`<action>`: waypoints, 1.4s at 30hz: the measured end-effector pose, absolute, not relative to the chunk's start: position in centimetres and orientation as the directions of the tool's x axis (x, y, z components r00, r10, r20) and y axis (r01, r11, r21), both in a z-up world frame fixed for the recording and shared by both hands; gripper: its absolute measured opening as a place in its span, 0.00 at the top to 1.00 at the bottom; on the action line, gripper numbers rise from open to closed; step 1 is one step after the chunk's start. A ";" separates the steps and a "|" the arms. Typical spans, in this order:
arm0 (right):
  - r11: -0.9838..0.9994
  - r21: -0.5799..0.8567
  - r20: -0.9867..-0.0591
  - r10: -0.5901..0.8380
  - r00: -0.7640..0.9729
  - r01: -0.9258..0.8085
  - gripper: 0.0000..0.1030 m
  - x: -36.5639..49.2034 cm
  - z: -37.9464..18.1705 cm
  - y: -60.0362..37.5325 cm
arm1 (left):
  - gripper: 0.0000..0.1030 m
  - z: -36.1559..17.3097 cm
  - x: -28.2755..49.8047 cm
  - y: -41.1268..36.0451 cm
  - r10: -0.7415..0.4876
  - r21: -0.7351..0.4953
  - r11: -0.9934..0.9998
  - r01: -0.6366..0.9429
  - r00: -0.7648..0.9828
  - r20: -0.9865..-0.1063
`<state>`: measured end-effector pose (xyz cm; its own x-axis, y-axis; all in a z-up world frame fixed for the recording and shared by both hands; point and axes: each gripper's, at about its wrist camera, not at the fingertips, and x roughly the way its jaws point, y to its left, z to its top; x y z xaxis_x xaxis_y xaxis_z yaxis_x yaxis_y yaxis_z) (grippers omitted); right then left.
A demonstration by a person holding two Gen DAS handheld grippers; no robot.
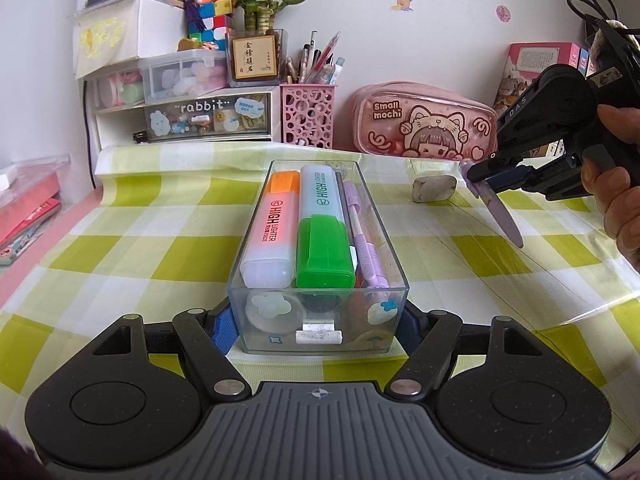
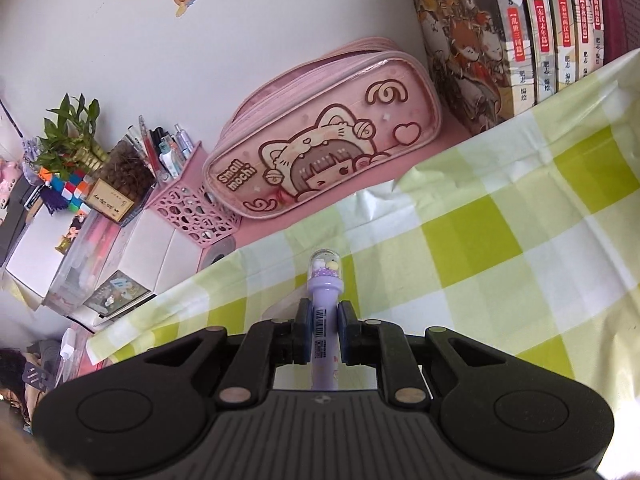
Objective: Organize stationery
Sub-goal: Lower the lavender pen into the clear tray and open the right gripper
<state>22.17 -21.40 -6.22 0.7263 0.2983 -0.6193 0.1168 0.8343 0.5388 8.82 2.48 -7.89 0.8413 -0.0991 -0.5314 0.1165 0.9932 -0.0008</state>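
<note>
A: You have bright, even daylight in both views; the white wall (image 1: 460,60) reads clean, without harsh hotspots.

B: Any glare for you to mind?

A: Small reflections on the clear plastic box (image 1: 316,312) and a sheen on the pink pencil case (image 2: 320,140). Shadows are soft; only a faint one sits under the box on the checked cloth (image 1: 140,240).

B: And sharpness?

A: Your centre is crisp. The fisheye bends straight lines toward the edges, the corners go black, and the books (image 2: 540,40) in the right wrist view lean and smear slightly. The bottom corners there are blurred.
</note>
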 end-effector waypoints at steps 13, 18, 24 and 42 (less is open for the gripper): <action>0.816 0.574 -0.595 0.353 0.722 0.074 0.97 20.5 -6.8 -19.2 | 0.29 -7.9 8.9 2.4 -0.094 0.003 0.994 0.113 0.839 -0.536; 0.839 0.537 -0.608 0.313 0.729 0.088 0.97 20.9 -7.2 -18.8 | 0.29 -7.8 8.9 2.4 -0.095 0.002 0.994 0.114 0.839 -0.536; 0.840 0.539 -0.603 0.335 0.724 0.060 0.97 20.8 -7.1 -17.8 | 0.29 -8.0 8.7 2.5 -0.093 0.003 0.994 0.111 0.845 -0.526; 0.779 0.624 -0.546 0.492 0.678 -0.063 0.97 19.4 -4.5 -12.0 | 0.30 -8.0 8.5 2.4 -0.088 0.009 0.994 0.109 0.851 -0.517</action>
<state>19.45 -11.96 -4.54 0.6776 0.4921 -0.5465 -0.0631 0.7792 0.6235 8.50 2.41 -7.99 0.8515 -0.0883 -0.5169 0.1088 0.9940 0.0095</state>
